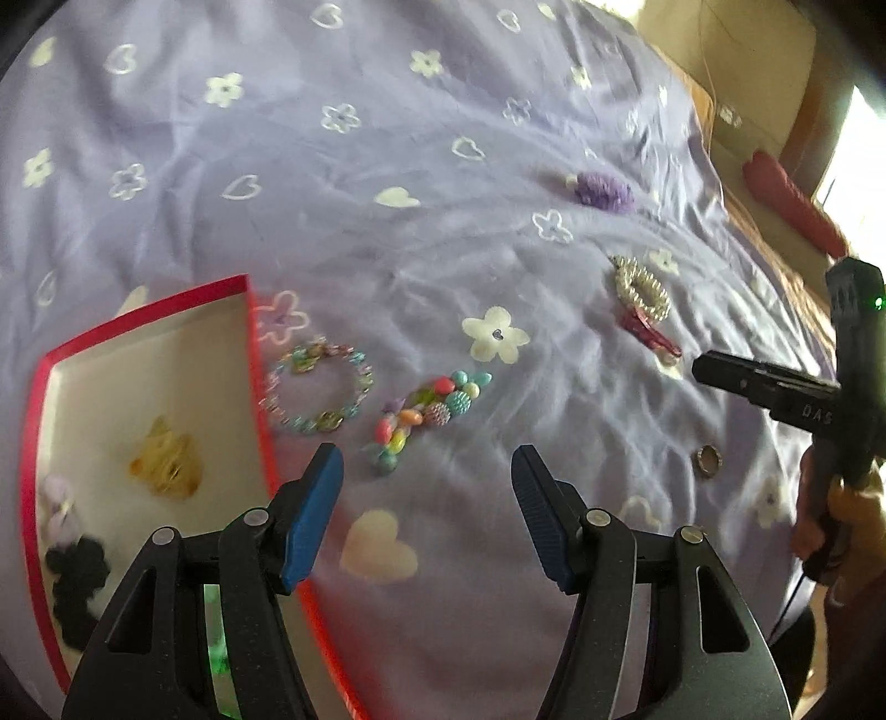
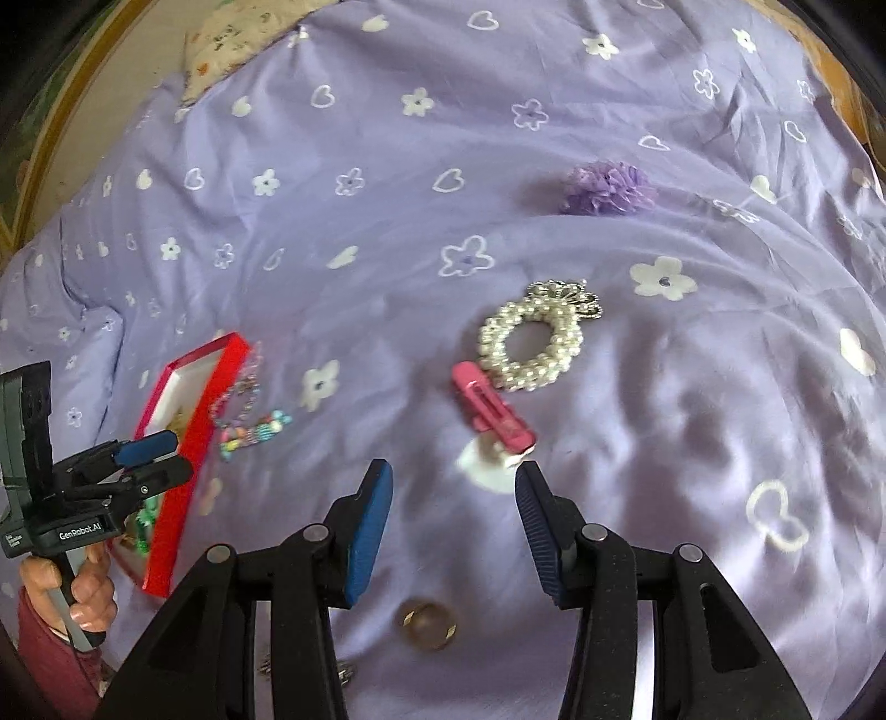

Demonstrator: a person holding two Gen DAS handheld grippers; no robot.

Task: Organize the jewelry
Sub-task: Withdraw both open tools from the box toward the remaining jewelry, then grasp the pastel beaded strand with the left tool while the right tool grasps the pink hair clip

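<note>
A red box with a white inside lies on the purple bedsheet at left; it also shows in the right wrist view. It holds a yellow piece, a black flower and a pale piece. Beside it lie a pastel bead bracelet and a chunky bead bracelet. My left gripper is open and empty just short of them. A pearl bracelet, a pink hair clip and a ring lie before my right gripper, which is open and empty.
A purple fabric flower lies farther back on the sheet. The bed's wooden edge and a red object are at right. A patterned pillow is at the far left corner.
</note>
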